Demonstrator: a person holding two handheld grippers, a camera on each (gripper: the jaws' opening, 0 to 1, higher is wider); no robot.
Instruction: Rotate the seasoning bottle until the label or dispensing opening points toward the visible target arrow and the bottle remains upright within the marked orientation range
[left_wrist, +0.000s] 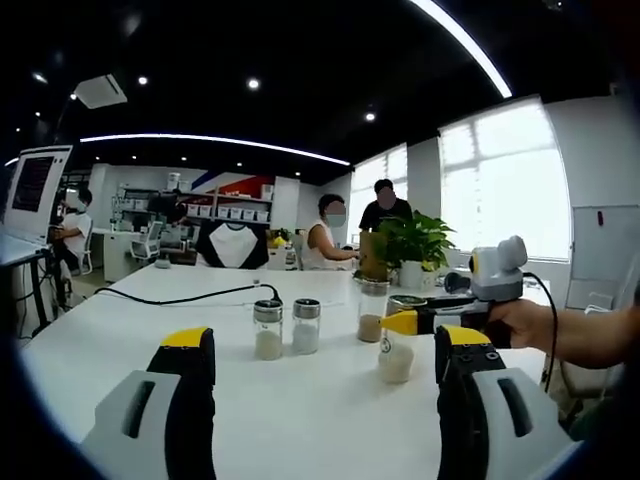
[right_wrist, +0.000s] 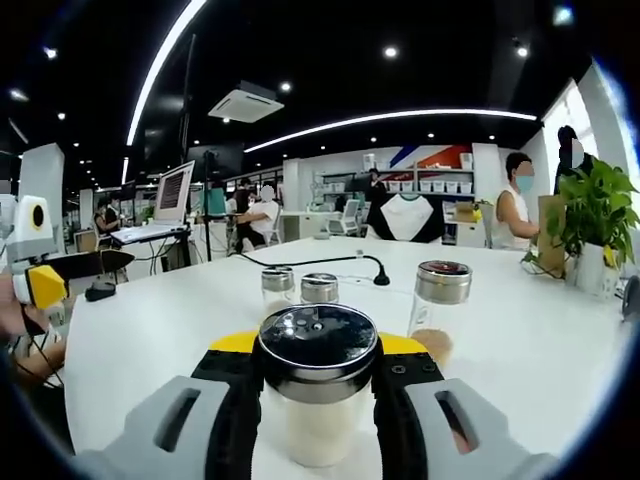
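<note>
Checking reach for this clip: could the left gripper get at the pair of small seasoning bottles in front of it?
Probably yes. The left gripper is open and faces the two small seasoning bottles, with bare white table between. The right gripper, holding another seasoning bottle, sits off to one side.

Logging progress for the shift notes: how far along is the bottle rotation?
Done: the right gripper has closed on the clear glass seasoning bottle with a steel lid, upright on the white table. In hand: that grip. Left: turning it; no target arrow is visible. The left gripper is open.
</note>
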